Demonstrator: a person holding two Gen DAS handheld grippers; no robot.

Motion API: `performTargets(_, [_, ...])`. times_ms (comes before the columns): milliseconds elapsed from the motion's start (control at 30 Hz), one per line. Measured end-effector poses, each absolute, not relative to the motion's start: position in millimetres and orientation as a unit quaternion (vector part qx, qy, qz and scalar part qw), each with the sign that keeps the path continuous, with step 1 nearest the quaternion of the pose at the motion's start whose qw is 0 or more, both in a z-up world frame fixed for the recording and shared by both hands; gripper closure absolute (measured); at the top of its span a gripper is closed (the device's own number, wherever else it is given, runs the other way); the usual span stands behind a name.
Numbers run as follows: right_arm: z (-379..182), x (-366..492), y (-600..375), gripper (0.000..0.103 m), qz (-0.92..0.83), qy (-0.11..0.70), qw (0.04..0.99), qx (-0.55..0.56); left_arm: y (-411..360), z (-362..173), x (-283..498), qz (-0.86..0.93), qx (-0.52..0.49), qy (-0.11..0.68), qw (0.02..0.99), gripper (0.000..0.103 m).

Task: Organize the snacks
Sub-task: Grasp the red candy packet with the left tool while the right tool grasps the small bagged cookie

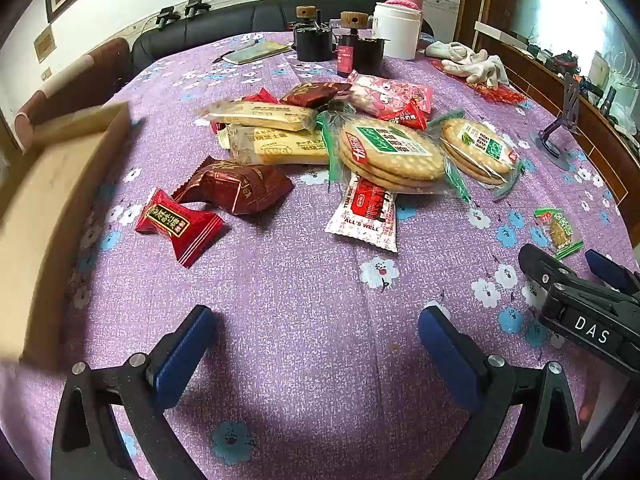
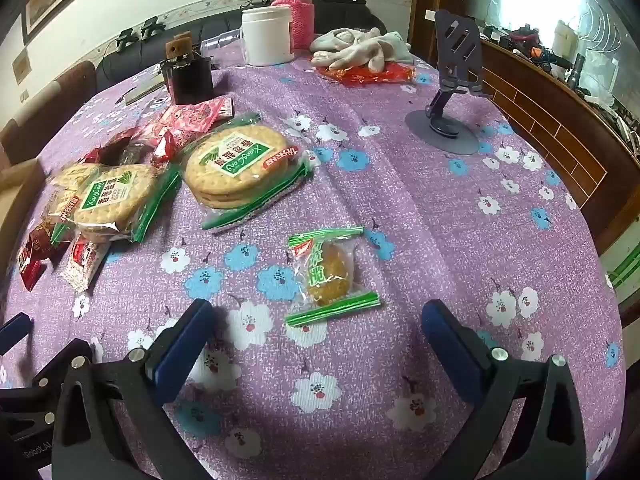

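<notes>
Wrapped snacks lie piled on the purple flowered tablecloth point(image 1: 304, 280). In the left wrist view a red candy point(image 1: 178, 226) and a dark red pack point(image 1: 236, 188) lie nearest, with two yellow bar packs point(image 1: 276, 146), two round cracker packs point(image 1: 390, 152) and an "ALL'S WELL" sachet point(image 1: 366, 212) behind. My left gripper point(image 1: 316, 336) is open and empty, short of them. My right gripper point(image 2: 318, 336) is open and empty, just short of a small green-edged cookie pack point(image 2: 328, 272). The right gripper also shows at the right of the left wrist view point(image 1: 576, 268).
A cardboard box point(image 1: 60, 200) stands at the left table edge. At the back are black jars point(image 1: 314, 38), a white tub point(image 2: 267, 36), a pink flask point(image 2: 296, 12) and white gloves point(image 2: 360, 52). A grey phone stand point(image 2: 448, 120) is far right.
</notes>
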State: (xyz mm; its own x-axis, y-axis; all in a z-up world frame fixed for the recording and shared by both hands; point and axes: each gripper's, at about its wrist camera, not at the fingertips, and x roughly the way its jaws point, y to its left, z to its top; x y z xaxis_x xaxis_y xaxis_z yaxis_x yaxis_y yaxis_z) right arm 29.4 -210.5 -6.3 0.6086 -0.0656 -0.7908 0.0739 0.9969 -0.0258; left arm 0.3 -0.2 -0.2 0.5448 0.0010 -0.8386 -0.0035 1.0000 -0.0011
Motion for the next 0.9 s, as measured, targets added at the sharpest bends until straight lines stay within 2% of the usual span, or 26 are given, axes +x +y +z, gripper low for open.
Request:
performTargets(367, [-8, 29, -208, 0.0, -0.033, 0.446, 0.894, 0.006, 0, -2, 2, 0.001, -0.002, 0.475, 0.88, 0.0])
performTargets(467, [-7, 37, -206, 0.0, 0.015, 0.476, 0.879, -0.017, 0, -1, 1, 0.001, -0.002, 0.474, 0.881, 0.0])
performTargets(567, [-3, 33, -218, 0.0, 0.05, 0.466, 0.883, 0.009, -2, 0, 1, 0.017, -0.01, 0.474, 0.88, 0.0])
performTargets(667, [15, 25, -231, 0.015, 0.111, 0.452, 0.883, 0.06, -6, 0, 8, -0.005, -0.002, 0.492, 0.871, 0.0])
performTargets(767, [43, 14, -237, 0.015, 0.1, 0.403, 0.909, 0.012, 11, 24, -4, -0.06, 0.001, 0.482, 0.874, 0.001])
performTargets(900, [53, 19, -261, 0.014, 0.12, 0.422, 0.898, 0.039, 55, 61, -16, -0.084, -0.044, 0.455, 0.885, 0.002])
